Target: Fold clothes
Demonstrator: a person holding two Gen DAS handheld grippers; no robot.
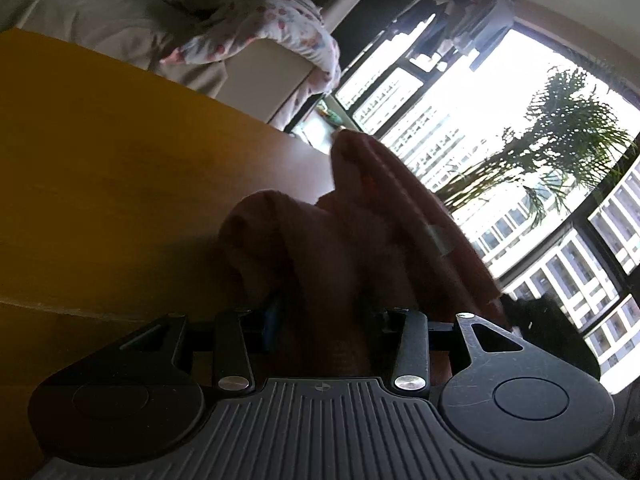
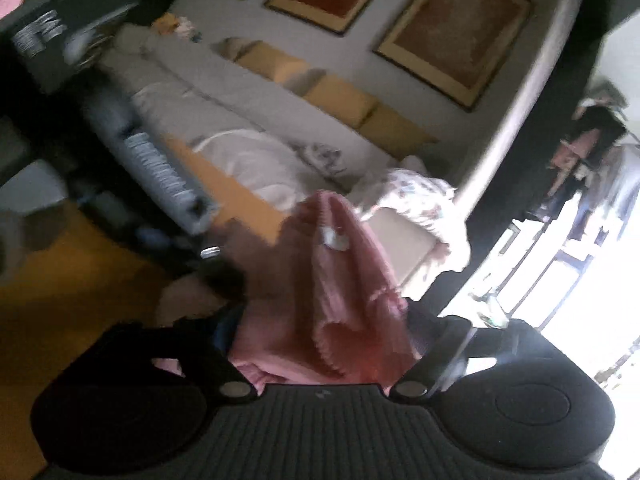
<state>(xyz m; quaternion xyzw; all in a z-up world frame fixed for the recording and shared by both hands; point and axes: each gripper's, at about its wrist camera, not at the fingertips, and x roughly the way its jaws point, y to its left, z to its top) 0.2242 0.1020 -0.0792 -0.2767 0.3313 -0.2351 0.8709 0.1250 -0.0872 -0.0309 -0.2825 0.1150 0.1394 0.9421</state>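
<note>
A pink ribbed garment [image 1: 360, 240] bunches up between the fingers of my left gripper [image 1: 324, 320], which is shut on it; its fingertips are buried in the cloth. It hangs over the edge of a wooden table [image 1: 120, 160]. In the right wrist view the same pink garment [image 2: 340, 280], with a small white label, rises from my right gripper [image 2: 320, 344], also shut on it. The right view is blurred by motion. Both grippers hold the garment up off the table.
A sofa with a grey cover [image 1: 100, 20] and a floral garment [image 1: 272, 28] stands behind the table. Large windows [image 1: 500, 140] and a palm are at the right. Framed pictures [image 2: 452, 28] hang above the sofa; dark furniture [image 2: 60, 40] is at the left.
</note>
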